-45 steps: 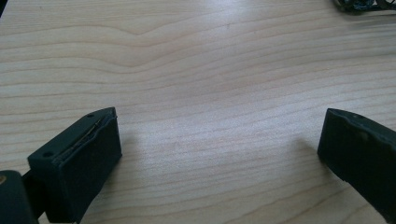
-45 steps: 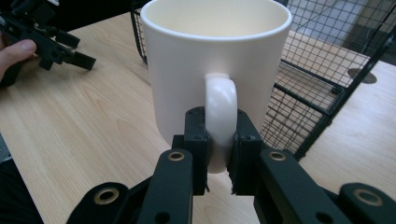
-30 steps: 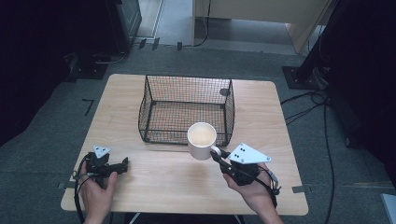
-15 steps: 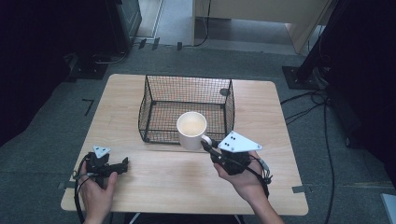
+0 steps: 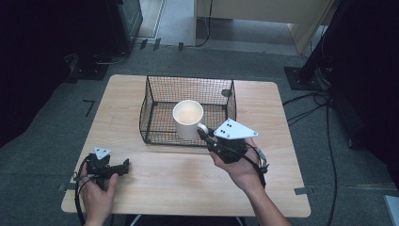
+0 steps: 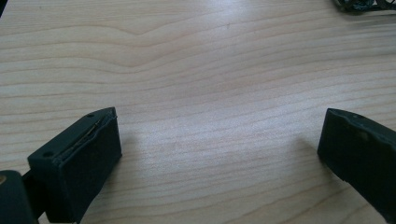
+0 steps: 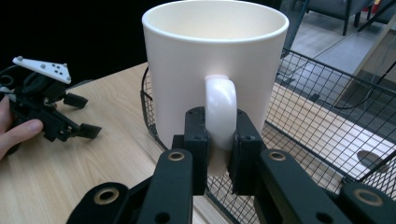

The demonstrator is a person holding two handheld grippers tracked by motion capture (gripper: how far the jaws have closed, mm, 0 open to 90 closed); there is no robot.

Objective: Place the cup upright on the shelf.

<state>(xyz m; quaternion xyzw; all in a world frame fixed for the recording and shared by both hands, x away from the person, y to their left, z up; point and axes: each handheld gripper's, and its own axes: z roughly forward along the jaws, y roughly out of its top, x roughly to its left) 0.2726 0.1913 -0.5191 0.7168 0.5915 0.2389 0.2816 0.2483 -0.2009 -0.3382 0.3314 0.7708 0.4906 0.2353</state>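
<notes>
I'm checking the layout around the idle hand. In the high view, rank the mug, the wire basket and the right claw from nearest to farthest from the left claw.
Measured from the left claw, at the table's near left:
1. Wire basket: its near left corner is closest, up and to the right.
2. Mug: held over the basket's near wall.
3. Right claw: farthest right, clamped on the mug's handle.

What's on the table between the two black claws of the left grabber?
Nothing. In the left gripper view, only bare light wooden table shows between the open left gripper's two jaws.
</notes>
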